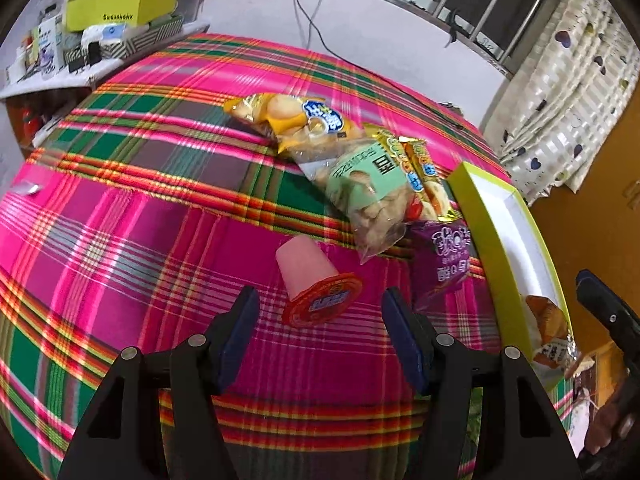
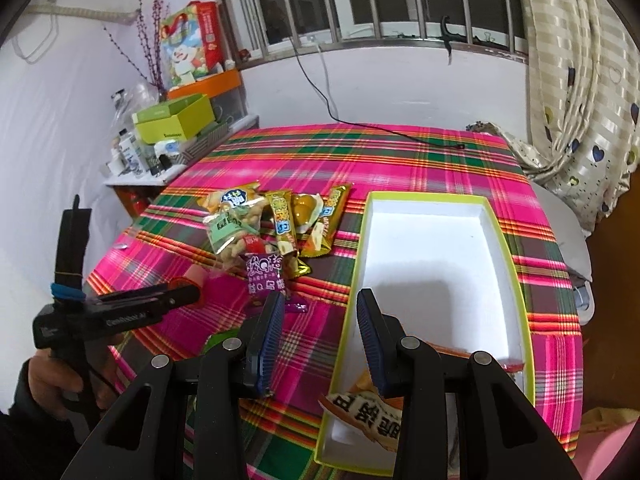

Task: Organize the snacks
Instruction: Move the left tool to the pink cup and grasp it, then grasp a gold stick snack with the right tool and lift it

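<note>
A pink jelly cup [image 1: 314, 282] with a red lid lies on its side on the plaid cloth, just ahead of my open, empty left gripper [image 1: 320, 312]. Beyond it lie a purple packet [image 1: 444, 264], a green-labelled clear bag [image 1: 366, 196], a yellow bag [image 1: 288, 118] and yellow bars [image 1: 424, 176]. The pile shows in the right wrist view too [image 2: 264, 228]. My right gripper [image 2: 320, 312] is open and empty over the near left rim of a lime-edged white box [image 2: 516, 280]. An orange snack packet [image 2: 368, 412] lies in the box's near end.
A side shelf [image 2: 160, 176] at the far left holds a green box [image 2: 176, 120] and small bottles. A black cable [image 2: 360, 124] runs across the far side of the cloth. Curtains [image 2: 580, 100] hang at the right. The left gripper's handle [image 2: 120, 312] shows in the right view.
</note>
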The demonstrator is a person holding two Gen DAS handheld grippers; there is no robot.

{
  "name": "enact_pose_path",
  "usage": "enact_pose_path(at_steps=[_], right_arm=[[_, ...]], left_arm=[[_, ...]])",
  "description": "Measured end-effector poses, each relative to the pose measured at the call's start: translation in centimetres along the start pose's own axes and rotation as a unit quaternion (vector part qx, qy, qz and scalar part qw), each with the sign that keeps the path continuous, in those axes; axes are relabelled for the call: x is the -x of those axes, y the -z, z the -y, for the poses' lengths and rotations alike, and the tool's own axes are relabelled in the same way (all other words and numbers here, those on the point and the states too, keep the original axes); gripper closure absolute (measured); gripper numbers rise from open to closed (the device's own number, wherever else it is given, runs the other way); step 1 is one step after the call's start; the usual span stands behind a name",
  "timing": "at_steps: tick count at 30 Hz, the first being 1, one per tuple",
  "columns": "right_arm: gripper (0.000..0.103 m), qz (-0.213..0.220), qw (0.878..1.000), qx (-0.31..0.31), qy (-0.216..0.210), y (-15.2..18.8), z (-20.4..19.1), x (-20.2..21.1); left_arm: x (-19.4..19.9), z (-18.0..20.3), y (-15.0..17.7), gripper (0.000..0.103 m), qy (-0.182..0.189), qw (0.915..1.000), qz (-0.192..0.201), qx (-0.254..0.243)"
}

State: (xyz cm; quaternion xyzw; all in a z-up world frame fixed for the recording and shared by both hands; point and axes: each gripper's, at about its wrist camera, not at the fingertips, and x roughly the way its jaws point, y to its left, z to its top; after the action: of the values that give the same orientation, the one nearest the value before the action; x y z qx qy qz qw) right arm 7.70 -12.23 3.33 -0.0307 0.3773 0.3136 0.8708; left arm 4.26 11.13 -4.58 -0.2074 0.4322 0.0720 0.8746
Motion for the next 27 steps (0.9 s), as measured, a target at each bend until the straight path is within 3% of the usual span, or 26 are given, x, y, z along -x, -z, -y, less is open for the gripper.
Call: enact_pose_path(at_steps=[9, 12, 13, 21, 27], right_arm=[[0.068, -0.019, 0.999, 0.028, -0.006, -2.2, -1.8, -2.4], [0.068, -0.034, 0.999, 0.037, -0.008, -3.2, -2.2, -3.9], [0.068, -0.041, 0.998, 0.039, -0.010, -3.6, -2.3, -4.5], [0.069, -0.092, 0.994, 0.054, -0.019, -6.9, -3.2, -10.8], [0.073, -0.145, 0.988, 0.055, -0.019, -7.6, -3.0, -15.9]], left_arm=[[-0.9, -0.4, -0.2, 0.040, -0.024, 0.9997, 0.007, -0.002], [-0.8, -1.2, -0.3, 0.054, -0.027, 0.9996, 0.009, 0.001], [-0.7, -1.5, -0.4, 0.054, -0.028, 0.9995, 0.010, 0.002], [-0.2, -3.5, -0.7, 0.056, -0.010, 0.9997, 0.018, 0.008], [0.0, -4.4, -0.9, 0.057, 0.008, 0.9996, 0.023, 0.011]])
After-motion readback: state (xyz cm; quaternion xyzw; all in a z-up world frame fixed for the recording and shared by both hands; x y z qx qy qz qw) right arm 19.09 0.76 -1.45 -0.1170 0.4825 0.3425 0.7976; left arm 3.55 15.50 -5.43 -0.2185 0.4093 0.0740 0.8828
